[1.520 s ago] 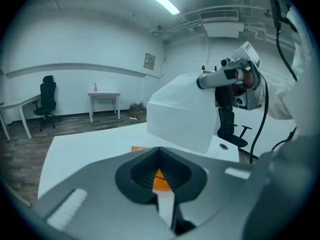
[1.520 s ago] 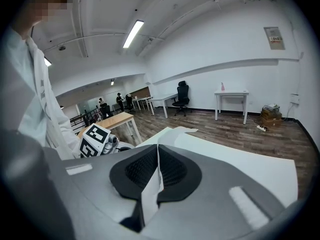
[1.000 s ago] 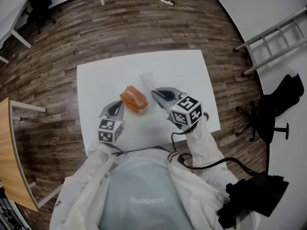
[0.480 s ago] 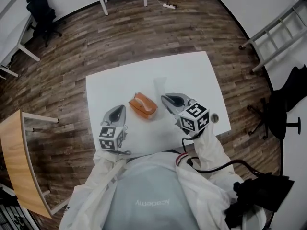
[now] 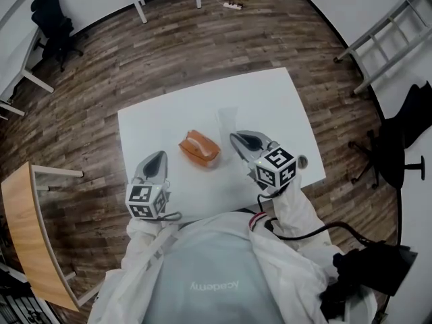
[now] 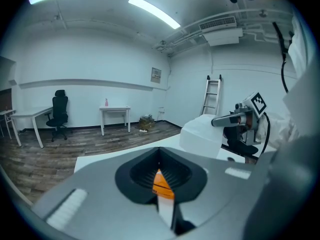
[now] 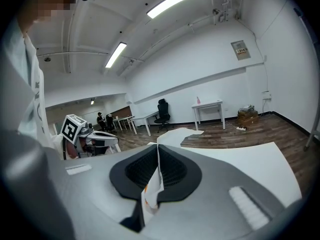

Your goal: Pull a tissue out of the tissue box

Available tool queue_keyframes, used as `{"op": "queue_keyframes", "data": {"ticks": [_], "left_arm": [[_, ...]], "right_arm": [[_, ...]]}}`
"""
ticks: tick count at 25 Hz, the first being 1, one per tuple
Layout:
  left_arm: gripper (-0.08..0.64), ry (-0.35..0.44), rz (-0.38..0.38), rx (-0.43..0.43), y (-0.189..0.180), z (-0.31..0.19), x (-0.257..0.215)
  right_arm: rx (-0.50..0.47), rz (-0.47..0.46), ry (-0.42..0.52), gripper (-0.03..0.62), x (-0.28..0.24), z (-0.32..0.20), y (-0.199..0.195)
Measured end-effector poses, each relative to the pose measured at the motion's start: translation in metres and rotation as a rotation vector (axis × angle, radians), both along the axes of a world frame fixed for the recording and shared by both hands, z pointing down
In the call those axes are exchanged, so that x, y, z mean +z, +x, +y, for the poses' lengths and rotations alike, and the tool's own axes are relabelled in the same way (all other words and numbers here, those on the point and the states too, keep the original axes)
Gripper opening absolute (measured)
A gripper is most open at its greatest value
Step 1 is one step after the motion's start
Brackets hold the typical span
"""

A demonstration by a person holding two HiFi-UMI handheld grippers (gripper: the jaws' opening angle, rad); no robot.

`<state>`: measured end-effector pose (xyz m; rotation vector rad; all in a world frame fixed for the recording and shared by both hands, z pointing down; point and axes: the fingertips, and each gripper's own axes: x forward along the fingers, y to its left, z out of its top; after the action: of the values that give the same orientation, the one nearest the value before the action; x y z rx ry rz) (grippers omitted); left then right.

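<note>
A white table [image 5: 270,100] stands on a brown wood-plank floor [image 5: 169,52] in a bright room with white walls, seen from above. At the near edge is the person, in a white coat [image 5: 202,262], with a gripper in each hand.

The left gripper [image 5: 160,154] is over the table's near left part. It points toward the tissue box but is apart from it. Its own view shows the two dark pads pressed together at the tip with nothing caught between them (the orange in the gap behind the tip is the box beyond). The gripper's marker cube [image 5: 144,201] sits close to the person's sleeve.

The right gripper [image 5: 234,137] is over the near right part of the table, with its marker cube [image 5: 277,168] behind it. Its jaws are closed on a white tissue [image 7: 177,134]. The thin sheet runs down the seam between the pads and sticks up past the tip.

The tissue box [image 5: 199,148] is orange and rounded. It lies on the table between the two grippers, a little nearer the right one. From above, the tissue shows as a pale sheet just beyond and to the right of the box. Whether its lower end still touches the box cannot be made out.

Farther off are a light wooden table [image 5: 27,235] at the left, a black office chair [image 5: 50,19] at the far left, and a ladder [image 5: 385,46] leaning at the far right.
</note>
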<state>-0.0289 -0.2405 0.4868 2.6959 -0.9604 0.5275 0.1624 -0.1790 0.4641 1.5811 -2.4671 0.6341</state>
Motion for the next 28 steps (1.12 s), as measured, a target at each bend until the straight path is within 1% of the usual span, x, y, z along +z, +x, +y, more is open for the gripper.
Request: {"op": "queue_keyframes", "data": {"ticks": [6,9,11,14,18,21,24,28], "left_arm": [[0.0,-0.021,-0.001,0.008,0.005,0.001,0.008],[0.0,-0.032,0.001,0.019,0.009,0.002,0.013],[0.0,-0.038,0.001,0.027,0.012,0.001,0.015],[0.0,-0.042,0.001,0.041,0.019,0.002,0.014],[0.0,-0.038,-0.001,0.056,0.024,0.003,0.013],[0.0,-0.028,-0.003,0.052,0.026,0.005,0.01],[0.0,-0.012,-0.004,0.03,0.024,0.008,0.003],[0.0,0.005,-0.005,-0.023,0.015,0.022,-0.002]], "right_arm": [[0.05,-0.016,-0.007,0.003,0.002,0.003,0.011],[0.126,-0.022,-0.007,0.003,0.005,0.006,0.026],[0.184,-0.045,-0.008,0.003,0.007,0.007,0.038],[0.232,-0.07,-0.015,0.003,0.011,0.011,0.049],[0.245,-0.071,-0.013,0.003,0.011,0.014,0.052],[0.242,-0.068,-0.005,0.003,0.008,0.018,0.054],[0.23,-0.062,0.005,0.003,0.004,0.021,0.056],[0.203,-0.057,0.015,0.003,-0.001,0.027,0.056]]}}
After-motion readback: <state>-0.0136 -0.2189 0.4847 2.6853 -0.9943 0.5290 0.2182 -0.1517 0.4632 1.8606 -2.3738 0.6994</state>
